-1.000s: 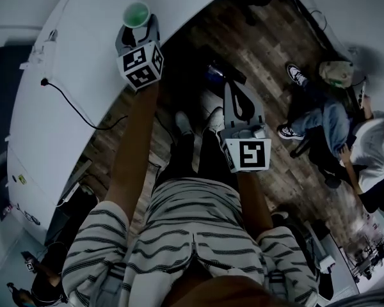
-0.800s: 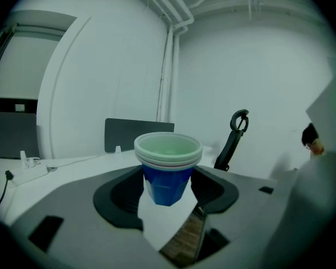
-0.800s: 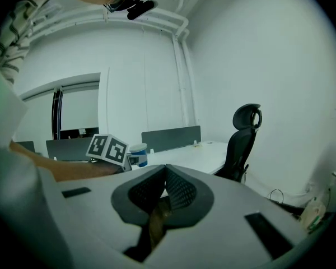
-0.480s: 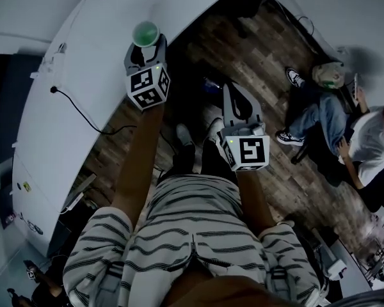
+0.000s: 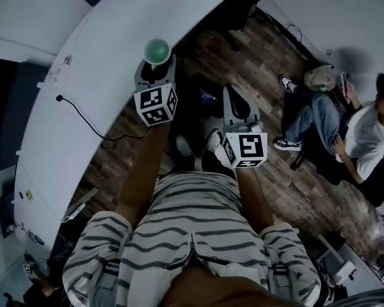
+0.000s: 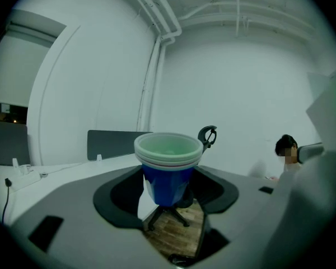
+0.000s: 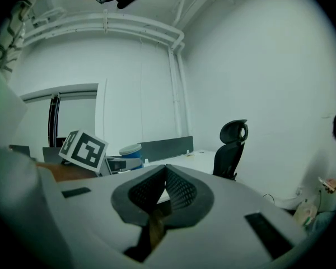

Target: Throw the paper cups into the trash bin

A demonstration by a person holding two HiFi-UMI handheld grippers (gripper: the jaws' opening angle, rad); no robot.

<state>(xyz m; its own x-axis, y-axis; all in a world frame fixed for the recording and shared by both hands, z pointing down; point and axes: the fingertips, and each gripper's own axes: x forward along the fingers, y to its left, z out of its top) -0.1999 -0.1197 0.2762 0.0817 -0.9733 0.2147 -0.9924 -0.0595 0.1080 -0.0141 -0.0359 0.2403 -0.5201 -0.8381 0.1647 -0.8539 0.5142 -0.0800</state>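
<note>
Two hand-held grippers, left [image 5: 155,66] and right [image 5: 235,98], one stack of paper cups [image 6: 168,161], one office chair [image 7: 232,142], one seated person [image 5: 365,133].

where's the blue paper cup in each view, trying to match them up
Head view: paper cup upper centre-left, seen from above, against the white desk's edge.
Left gripper view: dead centre, gripped between the jaws.
Right gripper view: small, left of centre, beside a marker cube.
Shared landmark: the white desk, visible in all three views.

Several blue paper cups [image 6: 167,172], nested into one stack with white rims and a pale green inside, are held upright in the left tongs [image 6: 169,192].
</note>
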